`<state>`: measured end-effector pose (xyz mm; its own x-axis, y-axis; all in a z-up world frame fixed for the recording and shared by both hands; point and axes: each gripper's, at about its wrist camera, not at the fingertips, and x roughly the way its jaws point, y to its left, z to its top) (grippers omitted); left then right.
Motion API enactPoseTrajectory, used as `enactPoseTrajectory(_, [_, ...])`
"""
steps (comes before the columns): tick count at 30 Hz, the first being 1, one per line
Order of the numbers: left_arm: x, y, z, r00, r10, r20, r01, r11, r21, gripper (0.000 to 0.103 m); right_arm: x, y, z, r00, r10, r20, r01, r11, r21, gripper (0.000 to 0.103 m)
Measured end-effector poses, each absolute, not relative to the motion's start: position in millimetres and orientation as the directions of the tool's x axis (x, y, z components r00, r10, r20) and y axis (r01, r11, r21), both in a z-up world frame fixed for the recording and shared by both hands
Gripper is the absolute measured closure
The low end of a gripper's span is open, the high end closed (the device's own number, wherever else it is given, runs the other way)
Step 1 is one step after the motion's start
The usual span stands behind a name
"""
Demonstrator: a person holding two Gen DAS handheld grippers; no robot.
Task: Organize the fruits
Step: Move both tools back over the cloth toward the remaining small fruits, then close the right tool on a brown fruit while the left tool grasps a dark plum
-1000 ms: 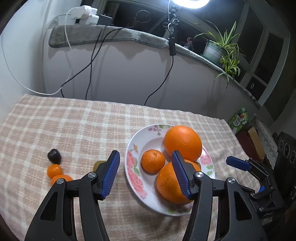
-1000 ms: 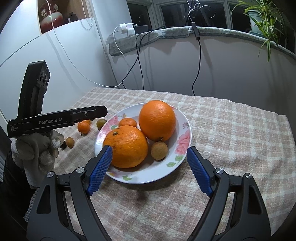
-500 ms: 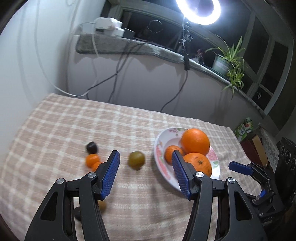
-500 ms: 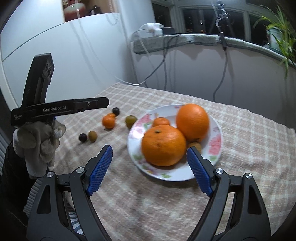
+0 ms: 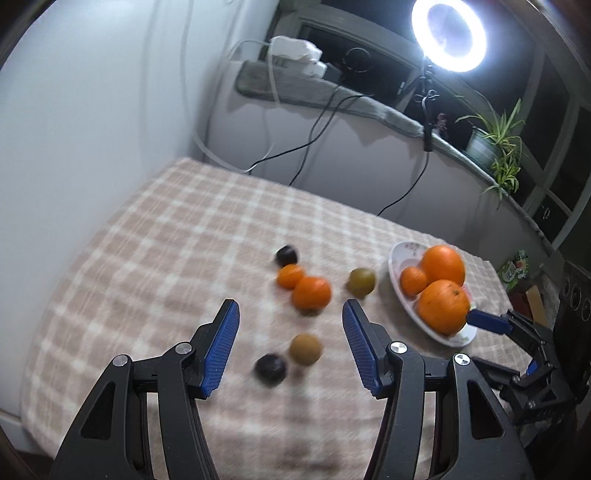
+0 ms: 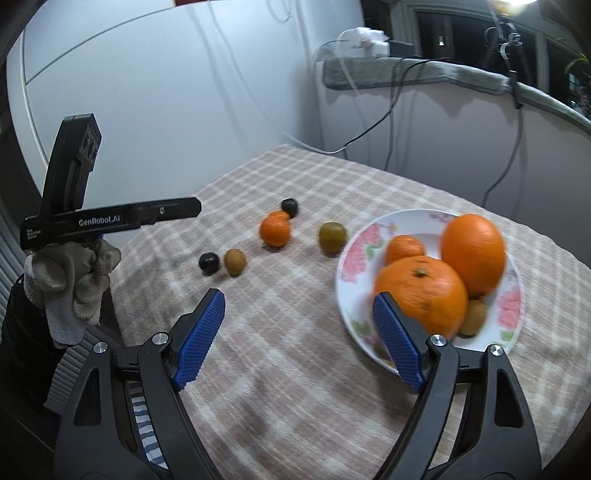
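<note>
A floral plate (image 5: 397,258) (image 6: 354,266) holds two big oranges (image 6: 474,249), a small mandarin (image 5: 413,280) and a brown fruit (image 6: 472,317). Loose on the checked cloth lie two mandarins (image 5: 311,292) (image 6: 274,230), a green fruit (image 5: 361,282) (image 6: 332,236), a brown fruit (image 5: 305,349) (image 6: 235,261) and two dark fruits (image 5: 270,369) (image 6: 209,263). My left gripper (image 5: 290,347) is open and empty, above the near brown and dark fruits. My right gripper (image 6: 299,339) is open and empty, at the plate's near left rim.
The table (image 5: 155,258) meets a white wall at the left and back. Cables (image 5: 317,125) hang from a ledge with a power strip, a ring light (image 5: 447,35) and a potted plant (image 5: 491,144). Boxes (image 5: 517,273) stand beyond the table's right edge.
Both grippers have pulled back and swung left, away from the plate. The loose fruits now sit in front of the left gripper. The fruits have not moved.
</note>
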<state>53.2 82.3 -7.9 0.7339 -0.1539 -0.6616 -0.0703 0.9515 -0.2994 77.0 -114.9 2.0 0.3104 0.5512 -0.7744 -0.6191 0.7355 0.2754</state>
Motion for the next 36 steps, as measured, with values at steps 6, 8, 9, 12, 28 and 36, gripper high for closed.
enactPoseTrajectory(6, [37, 87, -22, 0.711, -0.17, -0.683, -0.067, 0.95, -0.306, 0.05, 83, -91, -7, 0.244, 0.589, -0.77, -0.634, 0.698, 0.333, 0.018])
enactPoseTrajectory(8, [34, 84, -26, 0.703, -0.174, -0.69, -0.055, 0.954, -0.296, 0.055, 86, -81, -10, 0.228, 0.598, -0.769, -0.644, 0.684, 0.341, 0.022])
enactPoseTrajectory(9, [34, 83, -28, 0.7, -0.175, -0.692, -0.051, 0.955, -0.293, 0.058, 87, -76, -11, 0.219, 0.6, -0.77, -0.65, 0.678, 0.343, 0.025])
enactPoseTrajectory(12, [33, 80, -35, 0.688, -0.189, -0.7, -0.035, 0.955, -0.293, 0.065, 93, -64, -19, 0.184, 0.605, -0.774, -0.649, 0.667, 0.367, 0.039])
enactPoseTrajectory(28, [44, 73, -57, 0.654, -0.165, -0.738, -0.02, 0.972, -0.234, 0.075, 116, -11, -56, 0.055, 0.606, -0.793, -0.627, 0.639, 0.445, 0.061])
enactPoseTrajectory(36, [48, 74, -63, 0.647, -0.17, -0.743, -0.016, 0.972, -0.236, 0.075, 120, 3, -66, 0.037, 0.583, -0.812, -0.64, 0.638, 0.429, 0.063])
